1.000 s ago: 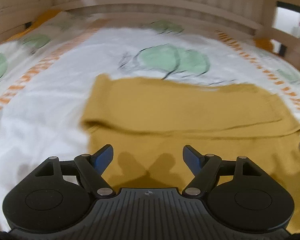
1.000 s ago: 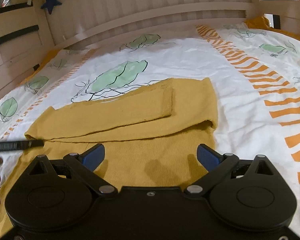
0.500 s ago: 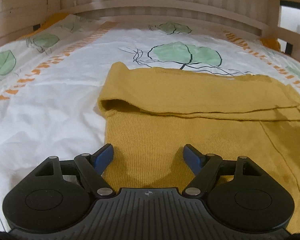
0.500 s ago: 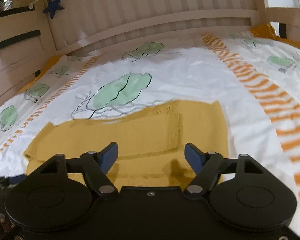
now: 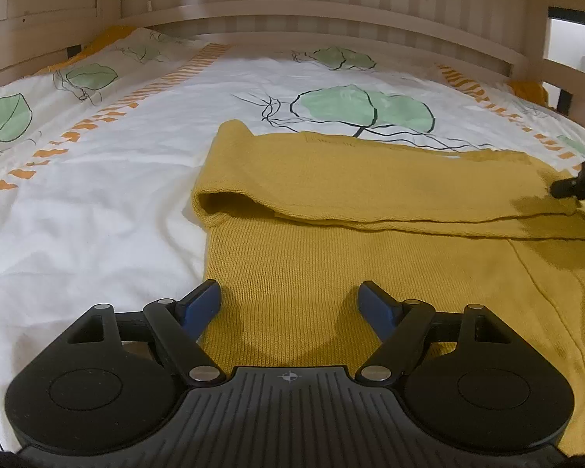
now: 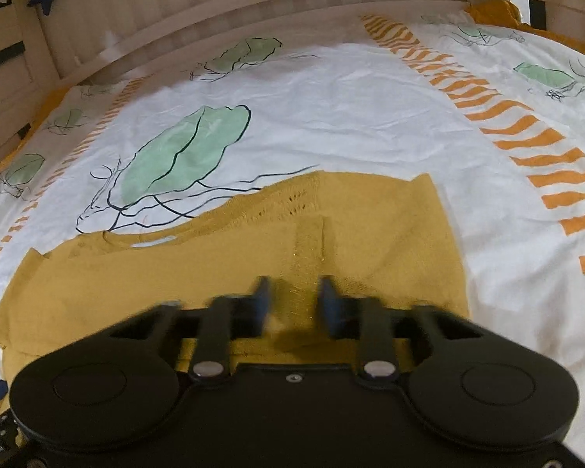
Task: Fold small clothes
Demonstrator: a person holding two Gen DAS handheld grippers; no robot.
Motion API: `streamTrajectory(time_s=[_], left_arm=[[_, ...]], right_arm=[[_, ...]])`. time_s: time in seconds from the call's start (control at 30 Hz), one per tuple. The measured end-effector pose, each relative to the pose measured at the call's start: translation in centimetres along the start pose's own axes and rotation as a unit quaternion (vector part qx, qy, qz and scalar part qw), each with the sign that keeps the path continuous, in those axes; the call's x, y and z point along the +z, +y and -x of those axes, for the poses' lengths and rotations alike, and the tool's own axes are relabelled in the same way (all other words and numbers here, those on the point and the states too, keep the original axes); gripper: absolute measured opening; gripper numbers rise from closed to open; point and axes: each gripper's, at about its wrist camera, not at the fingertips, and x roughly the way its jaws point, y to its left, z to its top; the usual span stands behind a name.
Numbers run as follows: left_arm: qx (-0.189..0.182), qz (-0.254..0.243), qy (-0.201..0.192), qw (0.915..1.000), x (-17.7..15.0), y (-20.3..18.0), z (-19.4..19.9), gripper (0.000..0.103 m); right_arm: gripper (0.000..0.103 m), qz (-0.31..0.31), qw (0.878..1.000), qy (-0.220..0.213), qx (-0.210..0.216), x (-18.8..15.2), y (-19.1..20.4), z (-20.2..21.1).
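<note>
One white bedsheet point(image 5: 97, 210) printed with green leaves and orange stripes fills the wooden bed frame point(image 5: 331, 19); on it lies the mustard knit sweater point(image 5: 370, 265), a sleeve folded across its body; the left gripper point(image 5: 288, 298) hovers wide open over its edge; the right gripper point(image 6: 294, 298), blurred, stands narrowly parted over the sleeve cuff, gripping nothing visible.

right tongs point(image 6: 294, 300) blurred, sweater point(image 5: 370, 234) cut off

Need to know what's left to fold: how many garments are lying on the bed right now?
1: a mustard knit sweater lying flat on the leaf-print sheet, partly folded, under both the left gripper and the right gripper. Garments outside the views could be missed.
</note>
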Motion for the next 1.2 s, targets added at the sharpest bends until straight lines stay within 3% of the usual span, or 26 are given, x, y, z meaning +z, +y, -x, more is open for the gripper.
streamTrajectory(time_s=[0.2,0.37,0.57,0.63,0.7,0.8,0.87,1.07,1.2], left_arm=[[0.000,0.001,0.000,1.0000,0.0,0.0,0.0,0.078],[0.000,0.001,0.000,1.0000,0.0,0.0,0.0,0.078],[0.000,0.001,0.000,1.0000,0.0,0.0,0.0,0.078],[0.000,0.001,0.000,1.0000,0.0,0.0,0.0,0.078],[0.000,0.001,0.000,1.0000,0.0,0.0,0.0,0.078],[0.000,0.001,0.001,1.0000,0.0,0.0,0.0,0.078],[0.001,-0.001,0.002,1.0000,0.1,-0.1,0.0,0.078],[0.000,-0.005,0.017,0.9998,0.5,-0.1,0.1,0.078],[-0.008,-0.008,0.043,0.9990,0.8,0.0,0.6,0.077]], right_arm=[[0.013,0.057,0.997,-0.030,0.030,1.5,2.2,3.7],[0.013,0.042,0.998,-0.043,-0.005,2.6,0.3,5.0],[0.014,0.029,0.999,-0.007,-0.041,1.6,-1.9,2.1],[0.024,0.031,0.998,0.005,-0.049,1.0,-2.1,1.4],[0.027,0.025,0.998,0.011,-0.059,0.4,-2.4,1.0],[0.047,0.018,0.997,0.006,-0.069,-0.2,-3.1,1.1],[0.052,0.011,0.998,0.004,-0.070,-0.4,-3.4,1.8],[0.064,-0.007,0.998,-0.009,-0.056,-1.5,-3.8,5.7],[0.065,-0.008,0.999,-0.010,-0.049,-3.5,-3.8,8.6]])
